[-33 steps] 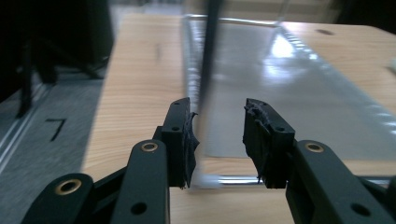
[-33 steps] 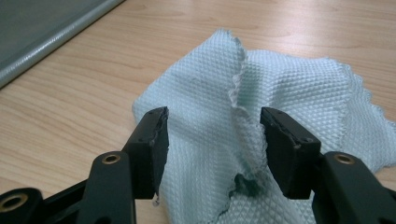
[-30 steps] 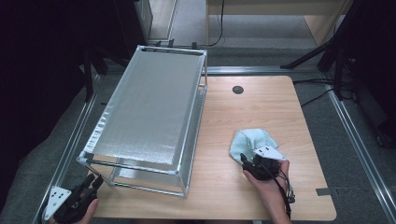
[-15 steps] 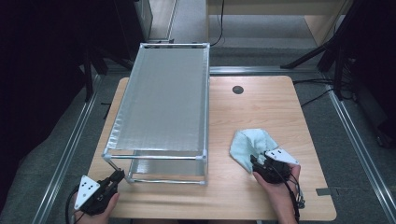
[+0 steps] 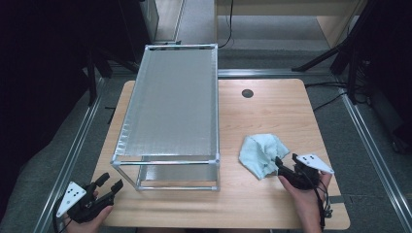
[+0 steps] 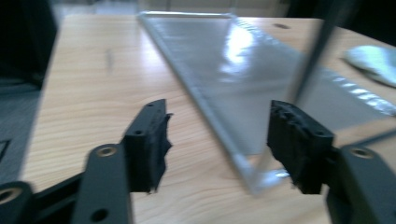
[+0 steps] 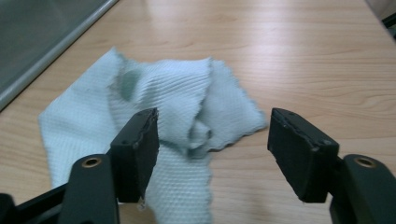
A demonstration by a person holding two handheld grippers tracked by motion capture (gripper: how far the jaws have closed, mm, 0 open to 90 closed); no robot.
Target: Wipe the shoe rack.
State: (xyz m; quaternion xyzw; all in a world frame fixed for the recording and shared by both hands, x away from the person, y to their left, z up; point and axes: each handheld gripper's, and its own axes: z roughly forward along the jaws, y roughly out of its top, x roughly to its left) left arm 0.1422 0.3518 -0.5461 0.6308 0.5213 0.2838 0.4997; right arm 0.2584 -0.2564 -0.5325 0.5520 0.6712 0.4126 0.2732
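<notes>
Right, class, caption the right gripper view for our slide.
Open right gripper poised over a crumpled pale blue cloth on the wooden table.

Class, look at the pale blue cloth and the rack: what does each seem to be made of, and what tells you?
Cloth: soft woven or knitted fabric, probably microfibre; matt, ribbed texture, crumpled folds. Rack: likely metal; shiny silvery tube frame with a grey, glinting top sheet, possibly fine mesh.

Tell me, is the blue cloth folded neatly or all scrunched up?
Scrunched up: the cloth lies in a rumpled, creased heap on the table.
</notes>
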